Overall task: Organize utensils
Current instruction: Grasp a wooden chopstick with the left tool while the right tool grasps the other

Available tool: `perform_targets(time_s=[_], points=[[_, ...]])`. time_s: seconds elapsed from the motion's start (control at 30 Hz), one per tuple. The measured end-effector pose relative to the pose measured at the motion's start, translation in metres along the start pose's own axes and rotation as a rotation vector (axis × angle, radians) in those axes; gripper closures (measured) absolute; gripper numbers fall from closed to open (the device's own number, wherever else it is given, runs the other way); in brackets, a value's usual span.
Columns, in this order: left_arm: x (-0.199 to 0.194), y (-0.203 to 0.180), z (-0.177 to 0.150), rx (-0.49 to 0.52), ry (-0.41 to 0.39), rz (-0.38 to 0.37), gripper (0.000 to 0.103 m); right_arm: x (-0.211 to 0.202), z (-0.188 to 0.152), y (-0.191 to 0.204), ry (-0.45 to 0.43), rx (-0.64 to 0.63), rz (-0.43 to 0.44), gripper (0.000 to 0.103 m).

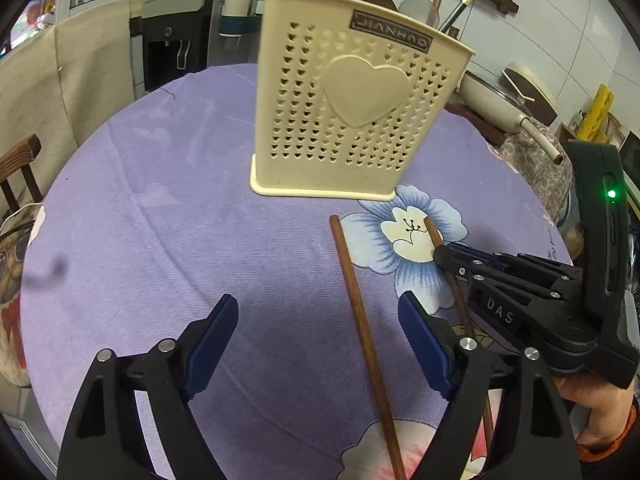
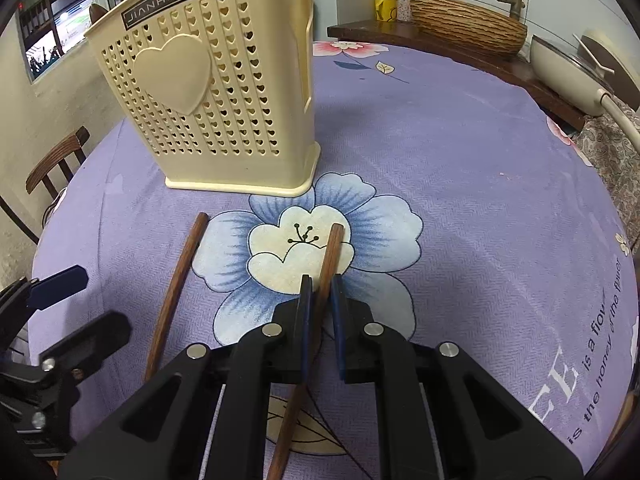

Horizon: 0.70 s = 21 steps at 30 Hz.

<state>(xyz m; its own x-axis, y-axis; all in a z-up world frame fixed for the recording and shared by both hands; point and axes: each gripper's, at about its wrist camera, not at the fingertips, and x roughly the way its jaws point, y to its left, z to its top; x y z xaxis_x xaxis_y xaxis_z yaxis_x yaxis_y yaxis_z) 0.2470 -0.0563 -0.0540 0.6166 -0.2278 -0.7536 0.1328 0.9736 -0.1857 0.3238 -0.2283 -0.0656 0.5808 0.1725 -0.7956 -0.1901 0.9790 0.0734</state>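
A cream utensil holder with heart-shaped holes stands upright on the purple tablecloth; it also shows in the right wrist view. Two brown wooden chopsticks lie in front of it. My left gripper is open and empty, low over the cloth, with the left chopstick lying between its fingers. My right gripper is shut on the right chopstick, which still rests on the blue flower print. The right gripper also shows in the left wrist view. The left chopstick also shows in the right wrist view.
The round table carries a purple floral cloth. A wooden chair stands at the left. A cream pan and a woven basket sit on a counter behind the table at right.
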Motion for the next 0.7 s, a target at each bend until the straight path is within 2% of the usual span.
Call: perform_targets(time_s=[0.1, 0.17, 0.23, 0.4, 0.57, 0.7], points=[[0.009, -0.004, 0.002, 0.009, 0.023, -0.002, 0.032, 0.0, -0.001, 0.0, -0.004, 0.002, 0.003, 0.093], [0.015, -0.008, 0.003, 0.02, 0.036, 0.007, 0.044, 0.0, -0.001, -0.002, -0.005, 0.009, 0.009, 0.093], [0.022, -0.01, 0.004, 0.027, 0.053, 0.016, 0.051, -0.001, -0.002, -0.003, -0.005, 0.016, 0.018, 0.093], [0.028, -0.016, 0.008, 0.056, 0.05, 0.053, 0.057, -0.001, 0.0, -0.006, -0.006, 0.021, 0.022, 0.093], [0.032, -0.021, 0.014, 0.077, 0.048, 0.083, 0.071, -0.001, -0.001, -0.004, -0.009, 0.022, 0.016, 0.093], [0.036, -0.023, 0.018, 0.089, 0.039, 0.103, 0.078, 0.0, -0.001, -0.006, -0.008, 0.039, 0.032, 0.093]])
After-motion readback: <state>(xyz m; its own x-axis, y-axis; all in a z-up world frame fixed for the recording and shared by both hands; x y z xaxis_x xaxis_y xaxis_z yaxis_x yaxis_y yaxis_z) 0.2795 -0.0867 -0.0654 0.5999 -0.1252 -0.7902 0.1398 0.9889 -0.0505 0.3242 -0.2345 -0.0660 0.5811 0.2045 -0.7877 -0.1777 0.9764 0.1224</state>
